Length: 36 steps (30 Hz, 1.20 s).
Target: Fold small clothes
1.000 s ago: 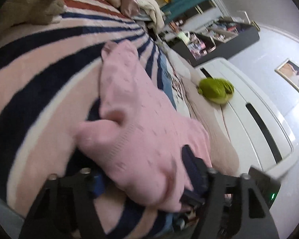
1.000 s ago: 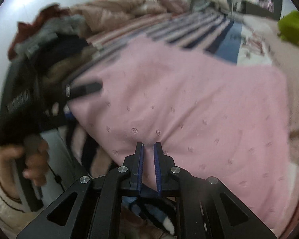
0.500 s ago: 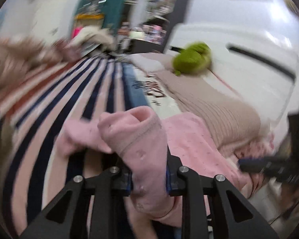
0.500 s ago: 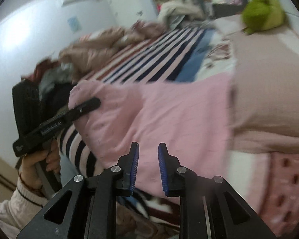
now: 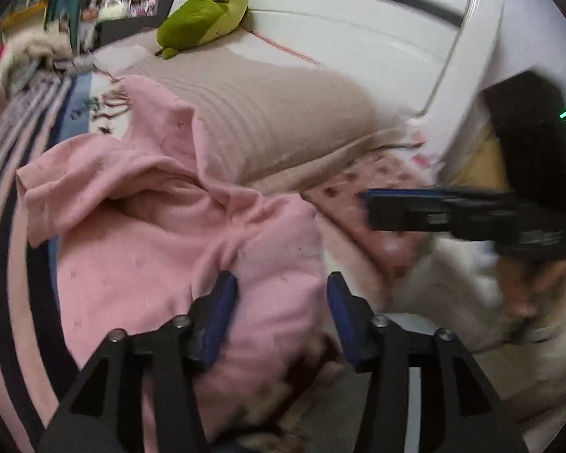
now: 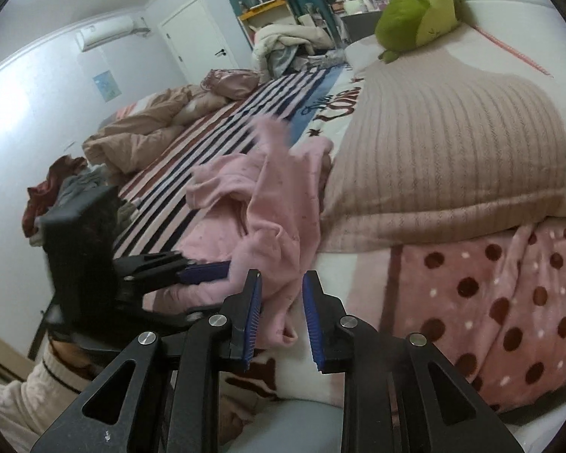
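A small pink knit garment (image 5: 139, 234) lies bunched on the striped bedspread, partly folded over itself, one edge resting against the beige ribbed pillow. It also shows in the right wrist view (image 6: 268, 222). My left gripper (image 5: 279, 313) is open, with the garment's near edge lying between its blue pads. My right gripper (image 6: 281, 313) is open just above the garment's lower corner. The right gripper also shows from the side in the left wrist view (image 5: 415, 211), and the left gripper in the right wrist view (image 6: 192, 271).
A beige ribbed pillow (image 6: 445, 143) lies to the right, with a pink dotted blanket (image 6: 502, 302) under it. A green plush toy (image 6: 419, 11) sits near the white headboard (image 5: 358, 26). A brown duvet (image 6: 139, 132) and a pile of clothes (image 6: 56, 196) lie at the left.
My left gripper held a pink fold half a second ago and has opened, dropping it across the garment. My right gripper has opened wider and pulled back to the garment's near corner.
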Motion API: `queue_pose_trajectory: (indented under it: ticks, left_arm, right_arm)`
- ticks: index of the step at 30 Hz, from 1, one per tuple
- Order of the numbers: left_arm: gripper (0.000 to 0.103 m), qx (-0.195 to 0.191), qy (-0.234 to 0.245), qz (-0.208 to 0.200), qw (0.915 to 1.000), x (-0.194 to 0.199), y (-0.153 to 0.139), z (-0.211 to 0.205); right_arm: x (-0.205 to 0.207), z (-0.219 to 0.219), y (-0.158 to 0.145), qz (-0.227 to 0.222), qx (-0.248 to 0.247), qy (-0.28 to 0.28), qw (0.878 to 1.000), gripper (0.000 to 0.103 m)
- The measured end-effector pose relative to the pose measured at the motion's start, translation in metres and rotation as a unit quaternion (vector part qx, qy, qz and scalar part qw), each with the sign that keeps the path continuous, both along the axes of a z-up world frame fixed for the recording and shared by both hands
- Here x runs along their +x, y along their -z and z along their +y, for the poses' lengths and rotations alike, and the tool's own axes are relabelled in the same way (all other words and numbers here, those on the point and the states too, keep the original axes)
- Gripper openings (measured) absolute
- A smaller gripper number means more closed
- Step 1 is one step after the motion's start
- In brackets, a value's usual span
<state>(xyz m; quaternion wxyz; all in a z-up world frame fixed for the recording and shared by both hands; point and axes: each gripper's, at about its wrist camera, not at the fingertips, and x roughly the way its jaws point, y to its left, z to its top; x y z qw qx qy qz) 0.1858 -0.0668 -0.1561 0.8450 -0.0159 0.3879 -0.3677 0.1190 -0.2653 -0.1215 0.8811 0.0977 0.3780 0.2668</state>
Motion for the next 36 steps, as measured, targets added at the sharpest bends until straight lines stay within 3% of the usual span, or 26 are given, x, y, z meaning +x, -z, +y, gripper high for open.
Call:
queue_pose_trajectory:
  ticks: [4,7,11,14,17,21,23,25,29,32,34,36]
  left_arm:
    - [0.057,-0.027,-0.030,-0.019,0.9990,-0.029,-0.022,0.036]
    - [0.060,-0.006,-0.094,-0.031,0.9950,-0.040,-0.031,0.060]
    - [0.060,0.018,-0.157,-0.039,0.9867,-0.040,-0.028,0.087]
    - [0.061,-0.004,-0.179,-0.030,0.9833,-0.035,-0.021,0.105]
    - [0.061,-0.020,-0.186,-0.020,0.9822,-0.031,-0.011,0.117]
    - [0.063,-0.025,-0.185,-0.019,0.9822,-0.024,-0.004,0.120]
    - [0.064,-0.030,-0.191,-0.022,0.9809,-0.020,-0.004,0.124]
    - [0.065,-0.035,-0.197,-0.026,0.9794,-0.021,-0.006,0.128]
    - [0.066,-0.043,-0.207,-0.026,0.9770,-0.016,-0.003,0.135]
    - [0.066,-0.050,-0.212,-0.016,0.9760,-0.012,0.004,0.141]
    - [0.066,-0.048,-0.211,-0.011,0.9762,-0.010,0.009,0.141]
    - [0.066,-0.045,-0.208,-0.006,0.9770,-0.006,0.013,0.140]
  right_arm:
    - [-0.003,0.022,-0.017,-0.036,0.022,-0.037,0.998,0.019]
    - [0.000,0.050,-0.018,-0.040,0.018,-0.073,0.996,0.018]
    - [0.004,0.075,0.008,0.005,-0.045,-0.084,0.995,0.010]
    - [0.005,0.067,0.037,0.046,-0.105,-0.054,0.992,0.005]
    - [-0.001,0.058,0.047,0.076,-0.116,-0.043,0.989,0.003]
    - [-0.007,0.057,0.007,0.040,-0.088,-0.051,0.994,0.008]
    - [0.000,0.062,-0.020,0.007,-0.078,-0.048,0.996,0.020]
    - [0.017,0.078,-0.036,-0.019,-0.097,-0.051,0.994,0.043]
    - [0.059,0.127,-0.030,-0.050,-0.169,-0.097,0.980,0.065]
    - [0.094,0.157,0.002,-0.033,-0.234,-0.128,0.963,0.068]
    - [0.112,0.169,0.019,-0.038,-0.283,-0.114,0.951,0.063]
    - [0.126,0.158,0.020,-0.046,-0.286,-0.079,0.954,0.057]
